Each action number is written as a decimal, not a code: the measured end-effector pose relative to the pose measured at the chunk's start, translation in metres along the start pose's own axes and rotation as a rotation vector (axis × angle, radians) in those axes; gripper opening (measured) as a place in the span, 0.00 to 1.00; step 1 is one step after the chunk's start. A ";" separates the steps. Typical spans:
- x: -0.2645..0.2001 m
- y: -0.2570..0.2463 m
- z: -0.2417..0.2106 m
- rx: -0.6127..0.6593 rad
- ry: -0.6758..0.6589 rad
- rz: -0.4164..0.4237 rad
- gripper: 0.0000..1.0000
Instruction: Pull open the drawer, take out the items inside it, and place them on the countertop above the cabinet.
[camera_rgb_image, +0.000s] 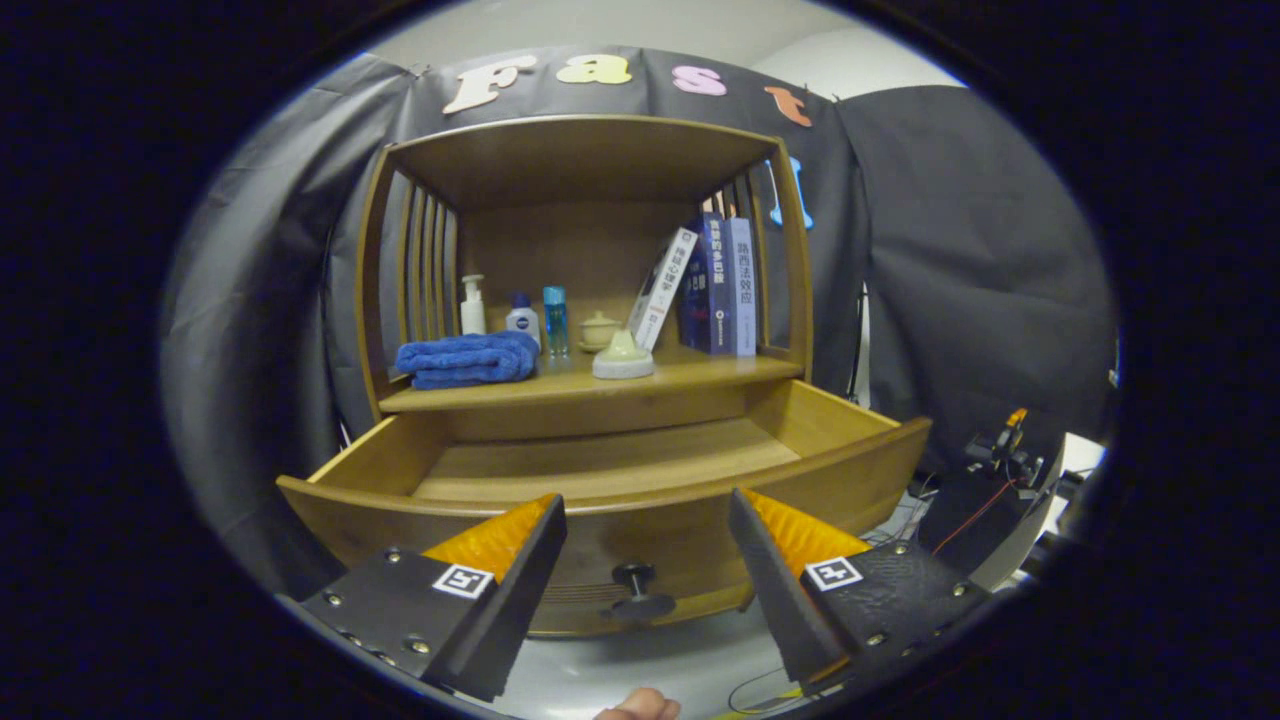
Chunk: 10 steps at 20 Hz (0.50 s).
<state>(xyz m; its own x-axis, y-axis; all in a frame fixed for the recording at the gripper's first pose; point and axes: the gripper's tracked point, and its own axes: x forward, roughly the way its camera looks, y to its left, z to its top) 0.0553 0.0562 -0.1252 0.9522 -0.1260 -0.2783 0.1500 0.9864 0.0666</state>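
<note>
Gripper (648, 560) is spread wide, fingers holding nothing, w/ ribbed wedge-shaped pads and a small square marker on each finger body. A fingertip of the person's hand (640, 705) peeks in just below and between the fingers. Just ahead, between the two fingers, sits the small dark round knob (637, 588) on the curved front of the pulled-out wooden drawer (620, 505); knob is centred in the gap, a bit below the fingertips, not touched. Drawer is smooth honey-coloured wood, bowed front, long axis running side to side across the fingers; it stands well out from the wooden cabinet (585, 400). What shows of the drawer floor is bare wood, no item visible; the strip right behind the front panel is hidden by that panel, so can't tell if anything is left there. Beyond and above the drawer is the countertop shelf (700, 372): a folded blue towel (466, 360) at its left front corner, soft terry look; a pale cone-shaped lidded piece (623, 357) at the front edge mid-shelf; behind these a white pump bottle (472, 306), a small white bottle w/ blue cap (522, 318), a clear blue bottle (555, 320), a cream lidded pot (599, 330); leaning books (712, 285) at the right back. Judgement: opening looks done, emptying prob. done or nearly; next move turns on peering over the front panel.
</note>
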 end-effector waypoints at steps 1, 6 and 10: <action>0.000 -0.001 -0.004 0.004 0.008 -0.001 0.98; -0.001 -0.013 -0.010 0.043 -0.009 -0.036 0.97; 0.000 -0.013 -0.018 0.052 0.002 -0.029 0.97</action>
<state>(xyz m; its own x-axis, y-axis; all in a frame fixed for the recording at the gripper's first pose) 0.0488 0.0448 -0.1429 0.9466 -0.1546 -0.2829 0.1915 0.9756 0.1076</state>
